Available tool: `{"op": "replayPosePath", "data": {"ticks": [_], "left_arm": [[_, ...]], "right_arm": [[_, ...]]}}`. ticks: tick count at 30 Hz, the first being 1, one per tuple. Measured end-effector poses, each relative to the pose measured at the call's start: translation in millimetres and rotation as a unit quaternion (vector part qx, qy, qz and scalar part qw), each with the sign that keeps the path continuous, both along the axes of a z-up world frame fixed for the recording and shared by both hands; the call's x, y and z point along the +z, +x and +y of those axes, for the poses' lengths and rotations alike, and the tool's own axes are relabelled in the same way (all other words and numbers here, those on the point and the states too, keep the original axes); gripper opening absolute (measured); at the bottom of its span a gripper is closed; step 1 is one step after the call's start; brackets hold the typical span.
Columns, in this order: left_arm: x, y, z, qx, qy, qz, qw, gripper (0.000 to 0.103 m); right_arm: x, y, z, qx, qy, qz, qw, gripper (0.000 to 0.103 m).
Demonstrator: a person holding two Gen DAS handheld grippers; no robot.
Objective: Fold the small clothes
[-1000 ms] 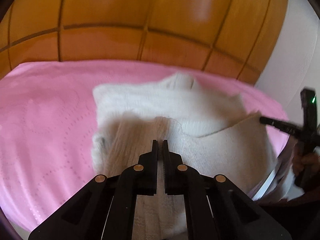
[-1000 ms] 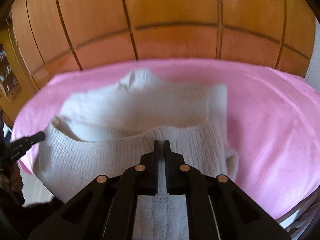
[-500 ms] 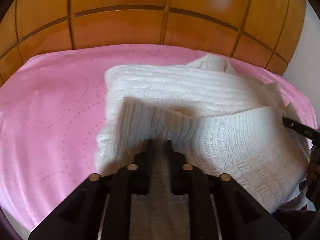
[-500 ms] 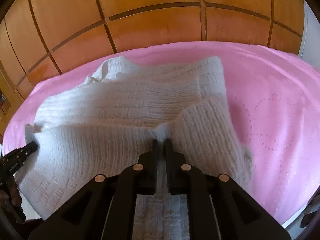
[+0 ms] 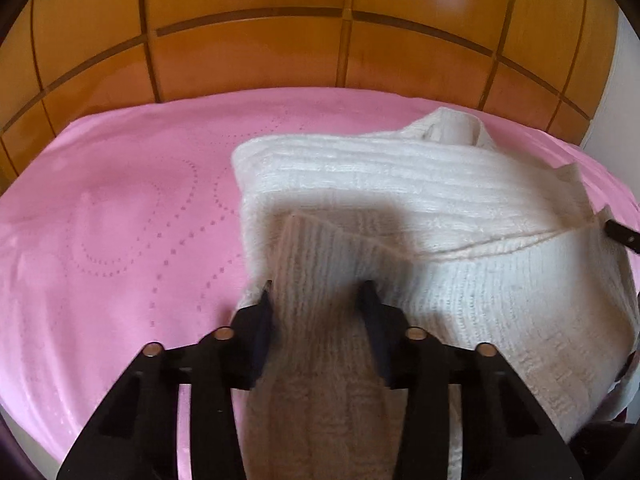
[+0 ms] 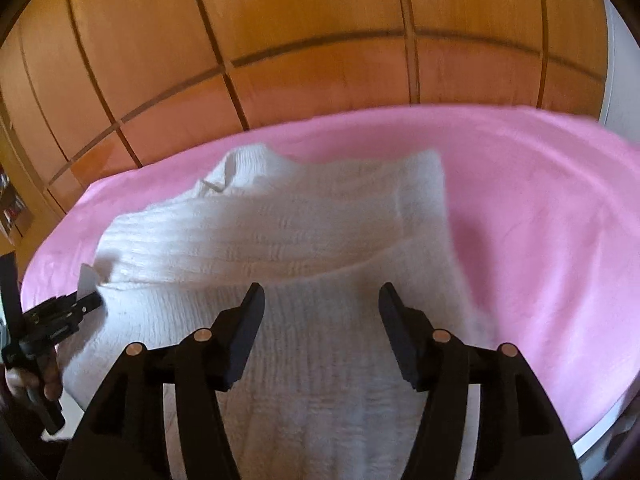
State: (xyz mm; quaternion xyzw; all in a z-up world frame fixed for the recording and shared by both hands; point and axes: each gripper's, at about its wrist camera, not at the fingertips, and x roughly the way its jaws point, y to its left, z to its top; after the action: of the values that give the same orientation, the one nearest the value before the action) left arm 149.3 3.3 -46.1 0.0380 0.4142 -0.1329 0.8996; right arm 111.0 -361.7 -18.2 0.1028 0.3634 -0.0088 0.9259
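Over white sweater [image 5: 420, 200] (pink bedspread [image 5: 120, 220]), both jaws spread

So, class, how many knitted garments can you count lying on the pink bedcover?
1: a white knitted sweater lies on the pink bedcover, its near part folded over. The open left tool and open right tool hover above it. Others may lie outside both views.
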Motion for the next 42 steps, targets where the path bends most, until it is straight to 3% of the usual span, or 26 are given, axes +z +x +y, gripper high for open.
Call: {"op": "replayPosePath", "data": {"ticks": [5, 9, 12, 13, 18, 23, 27, 35, 42], "left_arm": [[3, -8, 0, 0.003, 0.005, -0.019, 0.9998, 0.026], [6, -13, 3, 0.005, 0.003, -0.028, 0.9996, 0.02], [12, -17, 4, 0.001, 0.0, -0.041, 0.9992, 0.009], [14, -18, 4, -0.001, 0.002, -0.044, 0.999, 0.007], [30, -33, 8, -0.007, -0.001, -0.064, 0.9979, 0.006], [59, -47, 25, -0.002, -0.035, -0.081, 0.996, 0.006], [73, -38, 32, 0.002, -0.06, -0.087, 0.9944, 0.006], [80, 45, 36, 0.038, -0.078, -0.08, 0.993, 0.005], [52, 124, 16, 0.06, -0.04, -0.039, 0.9966, 0.005]], "right_arm": [[5, -15, -20, -0.027, -0.045, -0.003, 0.999, 0.066], [-5, -8, -26, -0.032, -0.054, 0.01, 0.998, 0.061], [-17, 1, -24, -0.029, -0.069, 0.035, 0.997, 0.025], [-18, 1, -24, -0.03, -0.072, 0.037, 0.996, 0.007], [4, -18, -29, -0.032, -0.049, 0.019, 0.998, 0.007], [43, -33, -29, -0.023, -0.033, -0.025, 0.999, 0.007], [63, -20, -31, -0.017, -0.021, -0.051, 0.998, 0.007], [79, 67, -38, -0.045, -0.031, -0.069, 0.996, 0.006], [44, 140, -51, -0.078, -0.06, -0.014, 0.995, 0.006]]}}
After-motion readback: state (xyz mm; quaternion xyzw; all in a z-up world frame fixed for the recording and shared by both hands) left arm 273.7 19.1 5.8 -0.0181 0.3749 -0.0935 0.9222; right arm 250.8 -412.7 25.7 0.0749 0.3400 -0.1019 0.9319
